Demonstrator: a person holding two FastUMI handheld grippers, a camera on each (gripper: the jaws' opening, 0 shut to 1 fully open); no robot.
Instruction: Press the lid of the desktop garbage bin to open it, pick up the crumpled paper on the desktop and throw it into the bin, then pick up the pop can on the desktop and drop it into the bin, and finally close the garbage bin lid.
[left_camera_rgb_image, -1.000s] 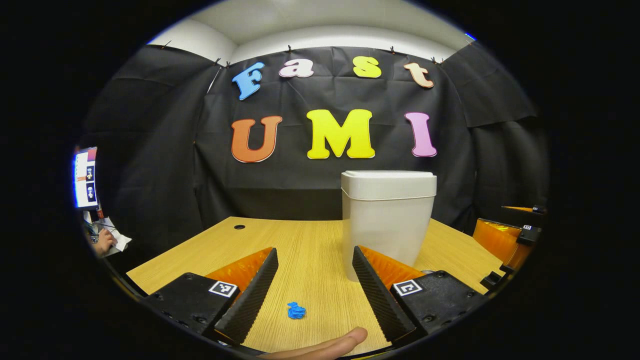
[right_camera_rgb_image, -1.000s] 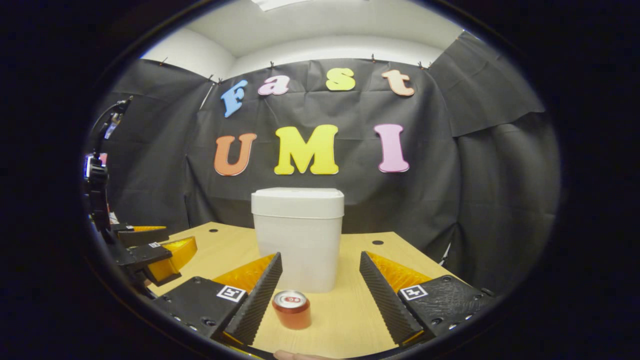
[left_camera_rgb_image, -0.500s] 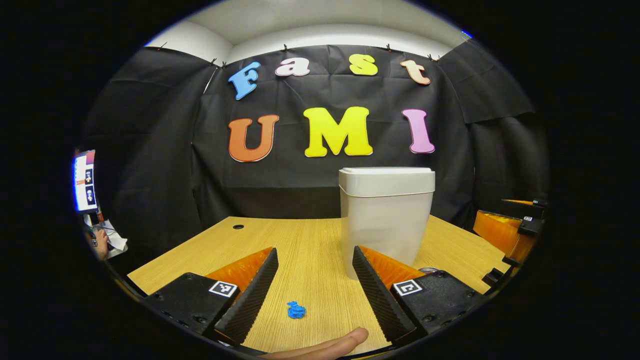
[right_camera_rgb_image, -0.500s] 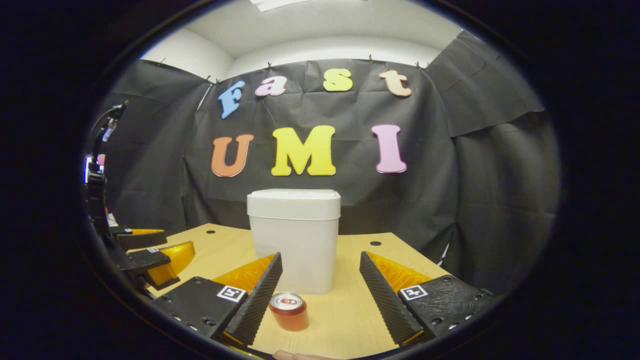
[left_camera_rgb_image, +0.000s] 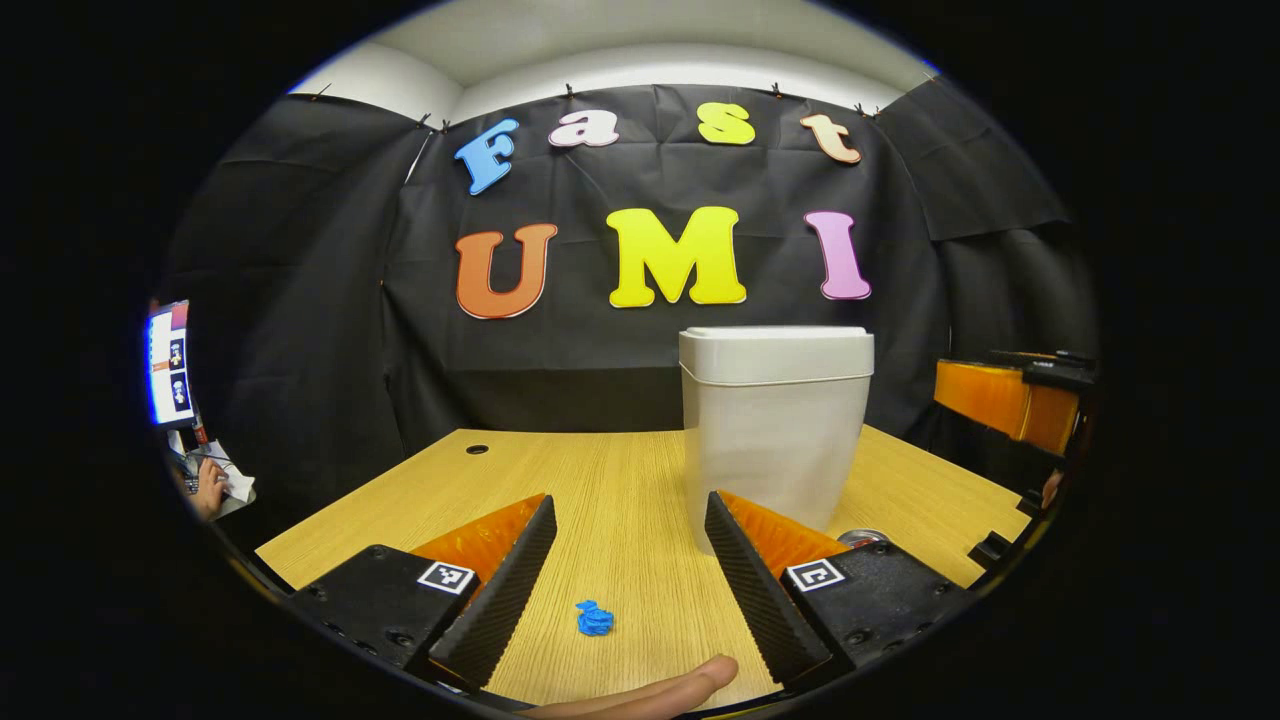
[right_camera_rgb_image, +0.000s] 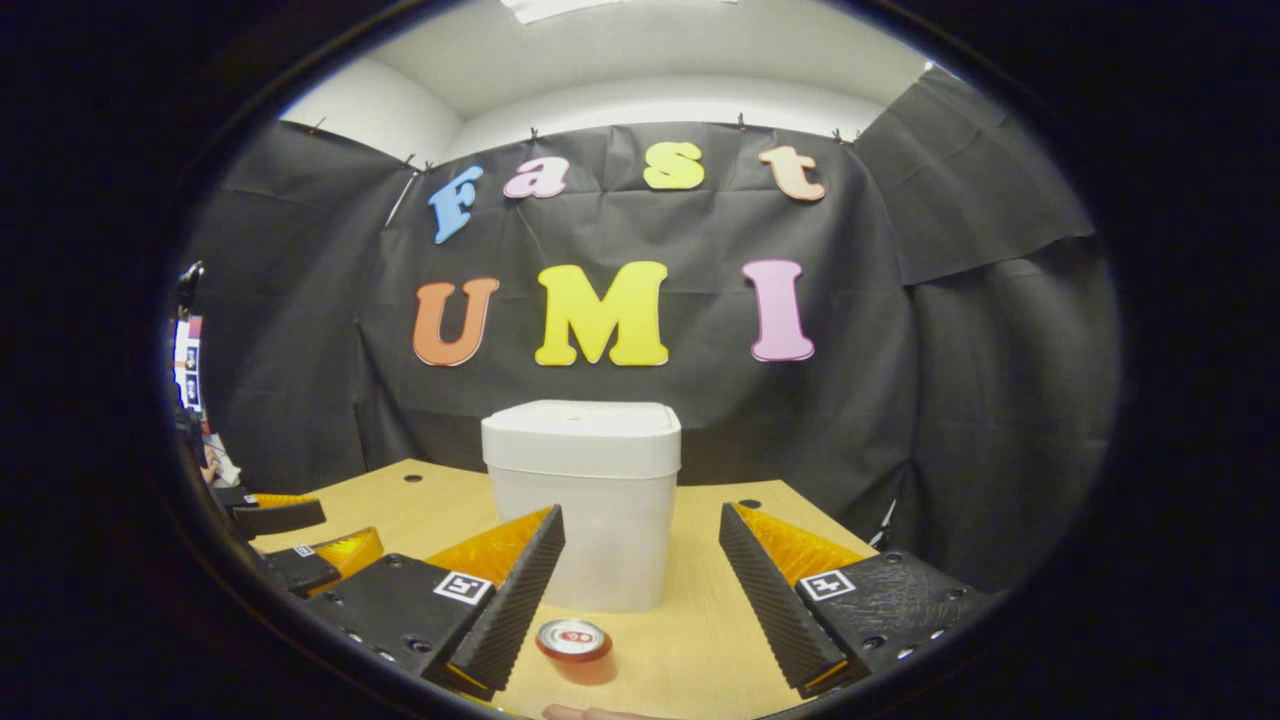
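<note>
While both grippers gape empty, the lidded bin (right_camera_rgb_image: 582, 505) stands behind the can (right_camera_rgb_image: 573, 648) and paper (left_camera_rgb_image: 595, 619).

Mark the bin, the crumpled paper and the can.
bin (right_camera_rgb_image: 585, 530): right gripper view, front wall.
crumpled paper (left_camera_rgb_image: 595, 619): left gripper view, middle of the wad.
can (right_camera_rgb_image: 573, 637): right gripper view, top.

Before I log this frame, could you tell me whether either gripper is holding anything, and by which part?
Nothing is held. The left gripper is open above the crumpled paper; the right gripper is open, with the pop can untouched below.
</note>
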